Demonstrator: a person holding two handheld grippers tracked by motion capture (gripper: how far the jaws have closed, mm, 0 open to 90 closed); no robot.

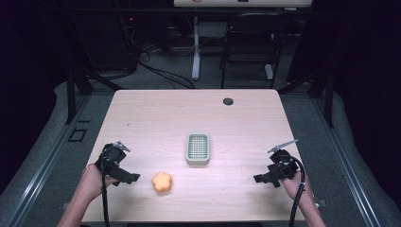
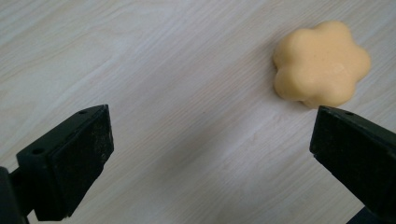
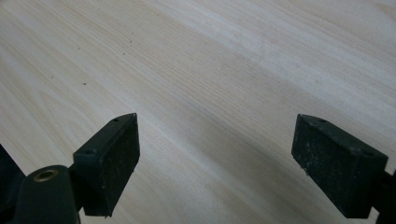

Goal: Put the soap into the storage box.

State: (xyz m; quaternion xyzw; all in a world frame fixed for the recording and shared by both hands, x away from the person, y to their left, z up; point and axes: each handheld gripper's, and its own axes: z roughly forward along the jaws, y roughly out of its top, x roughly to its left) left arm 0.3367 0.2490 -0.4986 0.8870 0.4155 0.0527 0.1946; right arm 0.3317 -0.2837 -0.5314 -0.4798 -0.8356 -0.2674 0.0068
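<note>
Dark walls surround a pale wooden table [image 1: 142, 113], with a black chair [image 1: 250, 40] and loose cables on the grey floor beyond its far edge. From the high view, an orange flower-shaped piece [image 1: 162, 182] lies on the table near the front edge, left of centre. A small grey-green tray [image 1: 197, 162] with a ribbed insert sits near the middle, well apart from the flower piece. The left gripper [image 1: 128, 178] is held low by the front left corner, just beside the flower piece without touching it. The right gripper [image 1: 263, 178] is held near the front right corner, far from both things.

From the left gripper view, the two black jaws stand wide apart and released, grasping nothing. The flower piece [image 2: 321, 63] lies just ahead of the right-hand jaw, resting flat on the wood grain.

From the right gripper view, the jaws are likewise spread wide and released over bare table [image 3: 224, 60].
</note>
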